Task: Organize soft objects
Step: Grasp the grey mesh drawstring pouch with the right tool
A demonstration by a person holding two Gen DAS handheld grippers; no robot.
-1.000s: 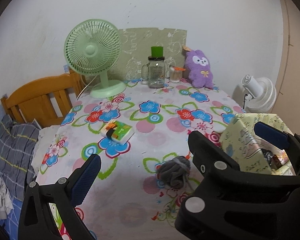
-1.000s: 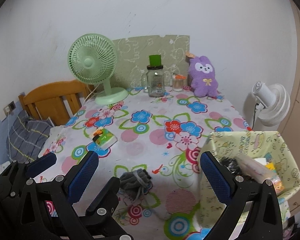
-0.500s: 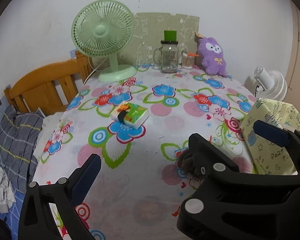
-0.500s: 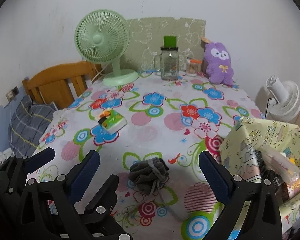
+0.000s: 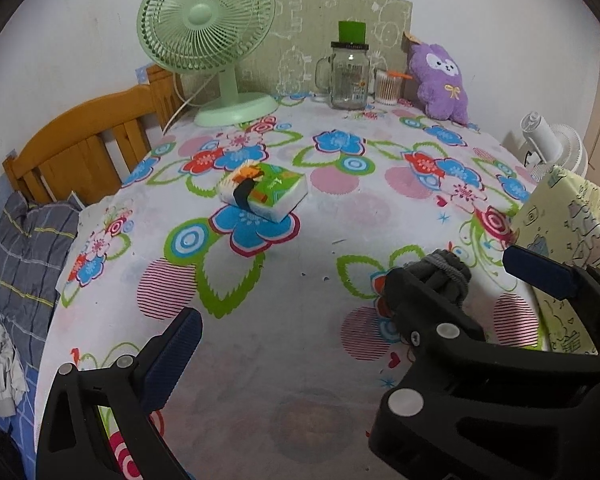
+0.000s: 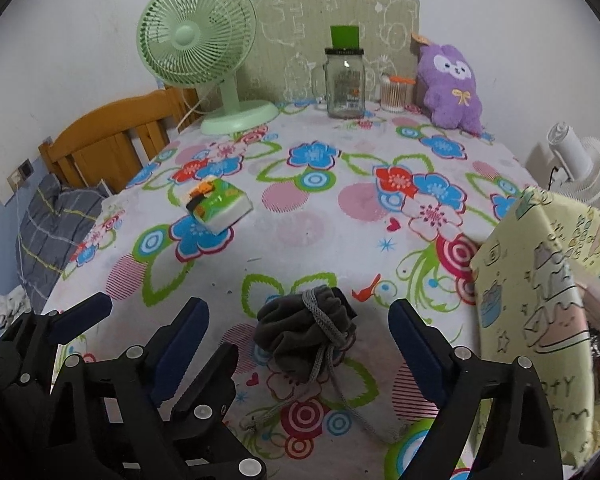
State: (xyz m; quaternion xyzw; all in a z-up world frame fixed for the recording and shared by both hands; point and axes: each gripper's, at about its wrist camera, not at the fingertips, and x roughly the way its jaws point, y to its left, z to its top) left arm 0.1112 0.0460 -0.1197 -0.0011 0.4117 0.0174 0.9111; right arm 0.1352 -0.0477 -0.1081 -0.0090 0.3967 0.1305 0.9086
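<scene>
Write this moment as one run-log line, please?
phase: approach | right gripper: open, jaws just closing a little, astride grey drawstring pouch, not touching | left gripper: open, empty | pouch: on floral tablecloth

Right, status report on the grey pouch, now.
Right gripper open, jaws just been closing, straddling the grey pouch, not gripping. Left gripper open, empty. Pouch flat on the tablecloth, drawstring trailing. Yellow bin close on the right.

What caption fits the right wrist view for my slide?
Open right gripper frames a grey drawstring pouch on the floral tablecloth, its jaws just narrowing, yellow storage bin alongside.
</scene>
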